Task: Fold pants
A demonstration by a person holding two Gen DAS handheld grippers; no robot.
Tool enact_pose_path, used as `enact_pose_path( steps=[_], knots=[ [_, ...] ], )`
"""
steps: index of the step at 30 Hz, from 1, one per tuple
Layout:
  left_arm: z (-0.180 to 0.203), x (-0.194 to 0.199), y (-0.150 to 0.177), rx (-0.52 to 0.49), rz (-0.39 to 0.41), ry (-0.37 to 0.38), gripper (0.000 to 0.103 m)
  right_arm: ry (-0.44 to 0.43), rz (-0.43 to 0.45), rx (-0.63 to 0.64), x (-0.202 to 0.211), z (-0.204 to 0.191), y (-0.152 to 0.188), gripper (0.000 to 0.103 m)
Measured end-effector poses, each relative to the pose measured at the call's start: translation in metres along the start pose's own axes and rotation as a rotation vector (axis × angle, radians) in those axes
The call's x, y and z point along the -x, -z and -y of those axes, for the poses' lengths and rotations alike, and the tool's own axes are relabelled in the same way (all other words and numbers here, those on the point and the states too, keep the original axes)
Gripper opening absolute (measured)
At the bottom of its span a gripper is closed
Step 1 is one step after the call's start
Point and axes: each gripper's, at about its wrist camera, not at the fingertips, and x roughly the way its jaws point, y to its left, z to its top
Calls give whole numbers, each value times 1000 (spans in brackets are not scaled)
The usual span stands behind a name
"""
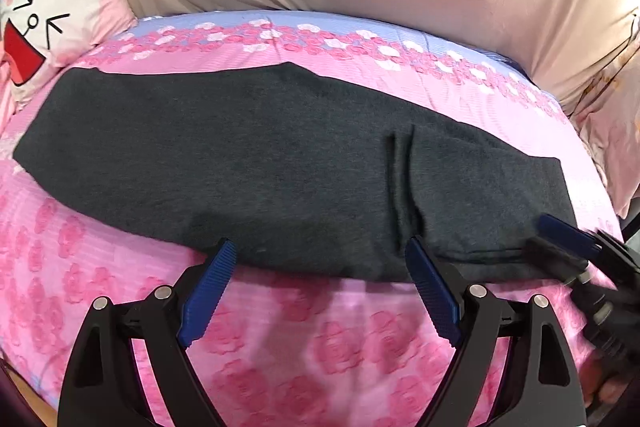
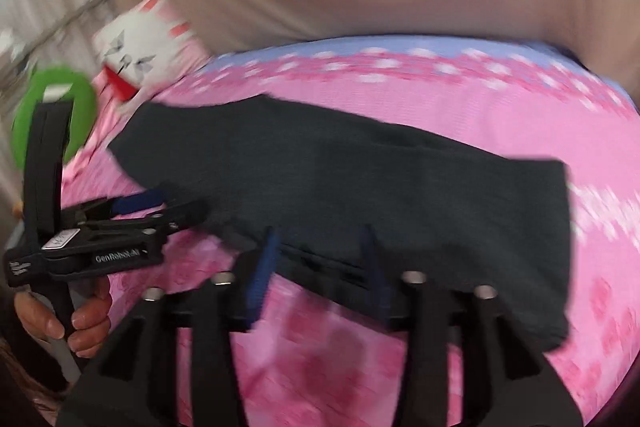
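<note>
The dark grey soft knit pants (image 1: 256, 163), folded lengthwise, lay flat across the pink floral bedspread (image 1: 280, 339). Being limp and light, they would likely sag unless pinched at the near edge. The left gripper (image 1: 320, 267) stood wide open and the right gripper (image 2: 320, 259) partly open, both empty.

The pants (image 1: 280, 163) are dark charcoal knit, folded into one long flat band that runs crosswise just ahead of both sets of jaws. Near its right end a lengthwise crease stands up, and a seam runs along the near edge there.
</note>
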Motion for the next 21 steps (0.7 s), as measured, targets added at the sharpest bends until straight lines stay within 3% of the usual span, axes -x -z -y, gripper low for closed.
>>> enact_pose_path(
  steps=[2, 4, 5, 7, 9, 10, 16, 18, 21],
  knots=[
    [-9, 3, 1, 11, -6, -5, 82, -6, -20, 42, -20, -18, -3, 47],
    [-25, 3, 2, 27, -2, -78, 84, 48, -57, 63, -43, -23, -8, 46],
    [-32, 3, 2, 31, -6, -68, 84, 112, -70, 77, -52, -24, -7, 46],
    [-47, 4, 2, 52, -22, -48, 84, 109, -67, 60, -57, -20, -7, 46],
    [-58, 5, 1, 62, -17, -50, 84, 86, -68, 26, -56, -17, -10, 17],
    [-62, 5, 1, 65, -17, -51, 84, 81, -63, -3, -54, -13, -13, 11],
    [-84, 3, -1, 95, -18, -47, 84, 12, 61, -86, -35, -18, -59, 9],
    [-91, 4, 0, 105, -16, -53, 84, -37, 55, -97, -46, -25, -68, 10],
    [-101, 5, 2, 120, -18, -68, 84, -76, -44, -78, -93, -43, -62, 15]
  ],
)
